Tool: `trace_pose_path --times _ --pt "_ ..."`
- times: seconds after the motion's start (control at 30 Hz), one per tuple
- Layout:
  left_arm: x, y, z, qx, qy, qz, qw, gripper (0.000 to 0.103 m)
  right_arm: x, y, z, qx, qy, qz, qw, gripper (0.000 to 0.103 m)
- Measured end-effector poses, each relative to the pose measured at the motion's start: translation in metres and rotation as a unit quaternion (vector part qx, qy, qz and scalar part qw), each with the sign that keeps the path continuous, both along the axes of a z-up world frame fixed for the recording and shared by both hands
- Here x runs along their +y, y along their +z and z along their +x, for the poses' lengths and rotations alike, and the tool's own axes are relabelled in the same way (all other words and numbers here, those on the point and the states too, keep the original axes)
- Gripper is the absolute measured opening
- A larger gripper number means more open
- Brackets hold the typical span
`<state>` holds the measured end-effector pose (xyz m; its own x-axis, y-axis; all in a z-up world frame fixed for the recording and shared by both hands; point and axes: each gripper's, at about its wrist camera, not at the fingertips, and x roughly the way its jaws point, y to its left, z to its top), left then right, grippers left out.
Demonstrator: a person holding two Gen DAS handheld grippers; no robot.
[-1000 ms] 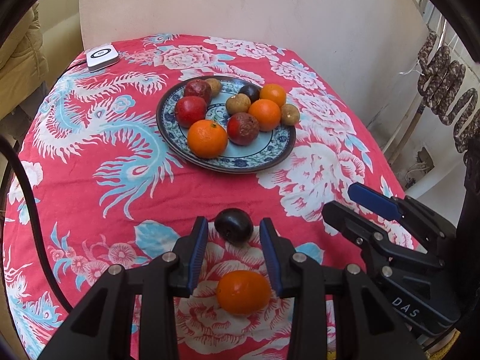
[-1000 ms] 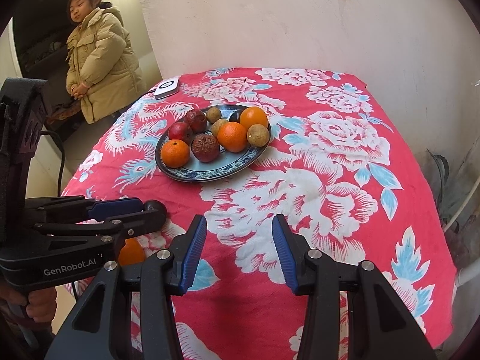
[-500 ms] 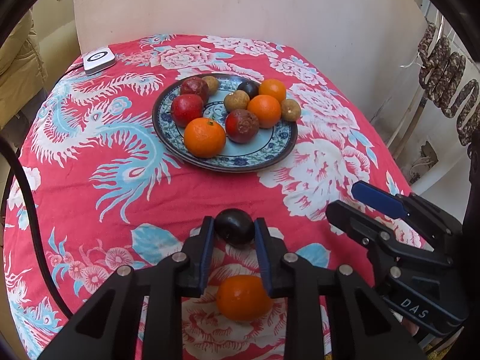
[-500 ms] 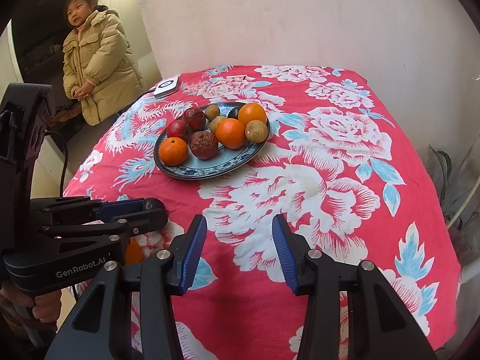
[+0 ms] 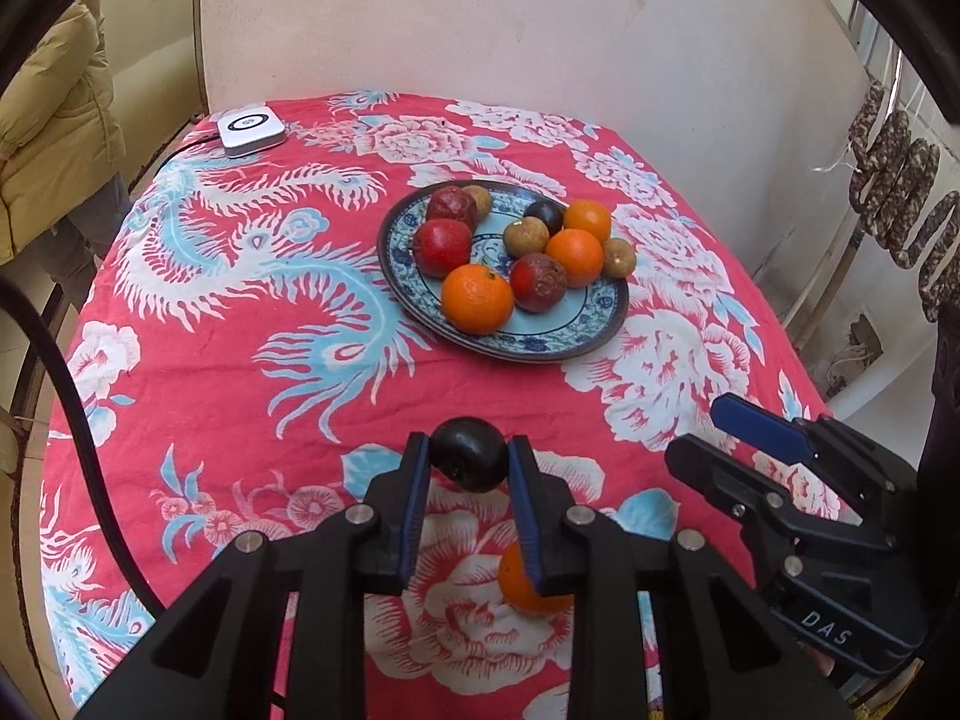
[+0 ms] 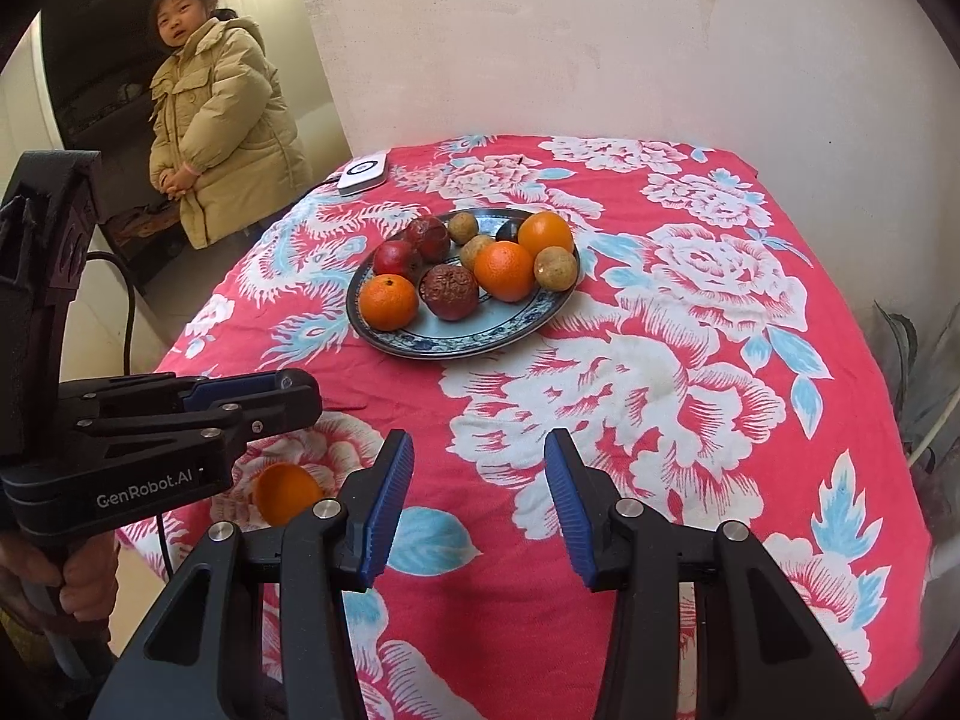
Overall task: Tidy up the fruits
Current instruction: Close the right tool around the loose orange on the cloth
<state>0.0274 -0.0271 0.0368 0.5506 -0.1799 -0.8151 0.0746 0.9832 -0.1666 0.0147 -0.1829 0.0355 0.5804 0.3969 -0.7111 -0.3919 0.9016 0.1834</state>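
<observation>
The dark plum (image 5: 469, 461) sits pinched at the tips of the left gripper (image 5: 468, 465); being round and smooth, it could squirt out and roll off the red floral tablecloth (image 5: 240, 360). The right gripper (image 6: 478, 501) waits open, empty. Plate (image 5: 591, 336) beyond, plaster wall behind

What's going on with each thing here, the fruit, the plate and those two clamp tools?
Left hand-held gripper: shut on the dark plum.
Dark plum: clamped between the blue pads.
Right hand-held gripper: open, nothing between its pads.
Loose orange: lying on the tablecloth, outside the plate.
Plate: flat on the tablecloth, holding ten fruits.
Tablecloth: spread over the table, slightly wrinkled.
</observation>
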Motion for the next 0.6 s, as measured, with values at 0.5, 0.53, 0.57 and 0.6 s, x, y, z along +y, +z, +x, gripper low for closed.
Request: trace_pose_path --times 0.5,0.53,0.57,0.6 --pt "0.028 0.007 -0.011 -0.006 0.035 -0.007 0.9993 0.027 0.027 0.004 -0.022 0.008 0.08 0.025 0.996 0.047" --pt "0.03 0.007 -0.012 -0.006 0.037 -0.008 0.9993 0.027 0.029 0.004 -0.023 0.009 0.086 0.025 0.996 0.047" --pt "0.032 0.008 -0.013 -0.006 0.039 -0.009 0.9992 0.027 0.032 0.003 -0.025 0.009 0.092 0.023 0.995 0.047" --pt "0.033 0.008 -0.013 -0.006 0.042 -0.01 0.999 0.027 0.035 0.003 -0.025 0.01 0.097 0.021 0.995 0.047"
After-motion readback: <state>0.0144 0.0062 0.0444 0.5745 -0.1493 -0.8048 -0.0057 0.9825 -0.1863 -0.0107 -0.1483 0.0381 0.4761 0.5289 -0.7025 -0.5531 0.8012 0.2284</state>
